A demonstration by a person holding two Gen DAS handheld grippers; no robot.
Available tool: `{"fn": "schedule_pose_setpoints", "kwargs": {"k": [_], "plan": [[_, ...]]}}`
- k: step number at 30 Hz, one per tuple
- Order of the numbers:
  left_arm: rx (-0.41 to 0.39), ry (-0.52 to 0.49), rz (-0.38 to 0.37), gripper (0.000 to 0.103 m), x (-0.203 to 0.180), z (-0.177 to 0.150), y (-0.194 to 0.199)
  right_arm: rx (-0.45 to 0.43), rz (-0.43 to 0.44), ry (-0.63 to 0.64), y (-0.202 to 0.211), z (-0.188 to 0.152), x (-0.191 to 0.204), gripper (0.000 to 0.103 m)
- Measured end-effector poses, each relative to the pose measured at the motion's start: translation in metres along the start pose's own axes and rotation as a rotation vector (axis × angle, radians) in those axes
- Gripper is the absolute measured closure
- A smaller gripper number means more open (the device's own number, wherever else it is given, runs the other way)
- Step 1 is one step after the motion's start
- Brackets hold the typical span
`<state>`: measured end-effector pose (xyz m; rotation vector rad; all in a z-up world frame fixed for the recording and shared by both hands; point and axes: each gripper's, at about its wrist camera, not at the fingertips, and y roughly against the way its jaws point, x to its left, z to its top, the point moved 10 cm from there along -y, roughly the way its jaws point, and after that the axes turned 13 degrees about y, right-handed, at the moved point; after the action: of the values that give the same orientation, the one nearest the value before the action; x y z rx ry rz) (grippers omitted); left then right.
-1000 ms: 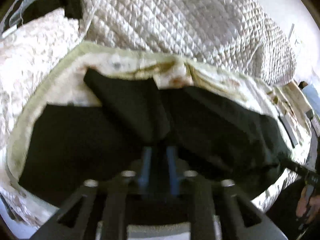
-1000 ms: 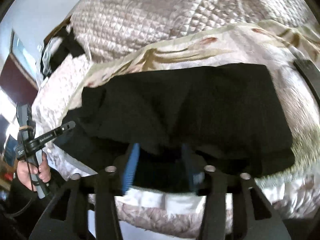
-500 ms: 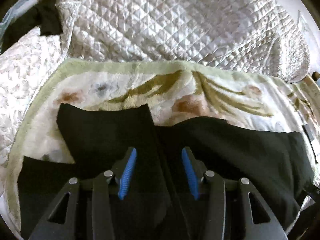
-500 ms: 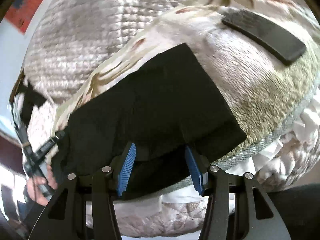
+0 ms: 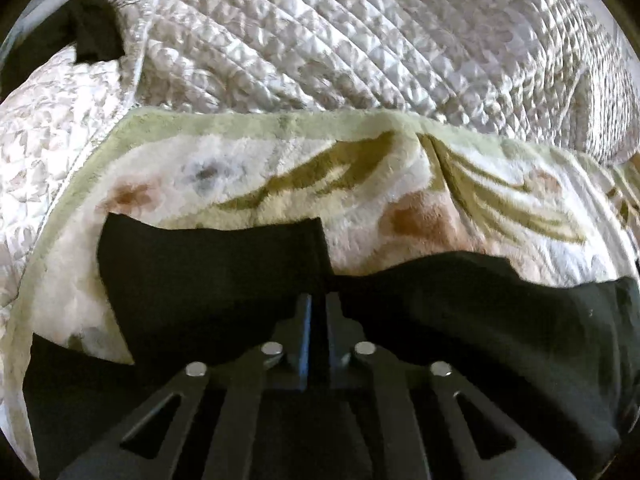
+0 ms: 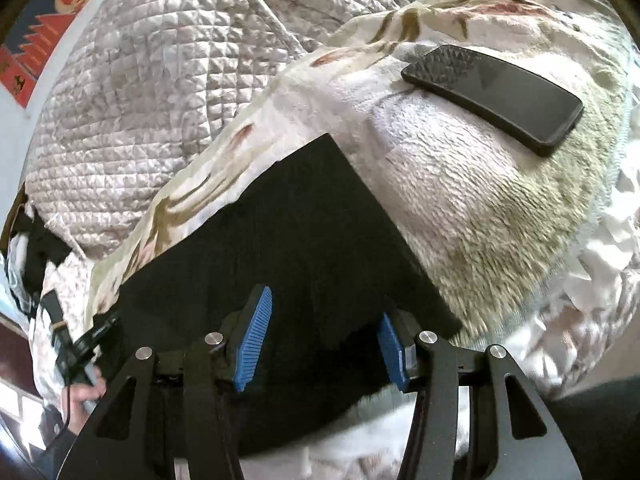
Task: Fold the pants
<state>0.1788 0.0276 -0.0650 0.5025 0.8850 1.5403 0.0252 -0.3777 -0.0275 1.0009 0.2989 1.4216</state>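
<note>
A big bed with a shiny quilt (image 5: 320, 40) fills the back. On it lies a fluffy blanket (image 5: 260, 168) with flowers, and the black pants (image 5: 208, 264) lie flat on the blanket. A moment ago the left gripper (image 5: 318, 320) was spread wide over the pants. Now it is squeezed together on a bit of the black cloth near the middle. The right gripper (image 6: 320, 336) is spread wide, holding nothing, above the end of the pants, as it was just before. So one side is grabbed and the next fold can likely start soon. A black phone (image 6: 492, 92) rests on the blanket, near the pants but not touching.
</note>
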Motion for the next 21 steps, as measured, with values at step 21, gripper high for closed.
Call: {"fn": "schedule_pose_setpoints", "kwargs": {"k": [21], "plan": [[-0.091,0.503,0.011,0.100,0.177,-0.083,0.135,0.005,0.060,-0.044,0.021,-0.004,-0.006,0.094]]}}
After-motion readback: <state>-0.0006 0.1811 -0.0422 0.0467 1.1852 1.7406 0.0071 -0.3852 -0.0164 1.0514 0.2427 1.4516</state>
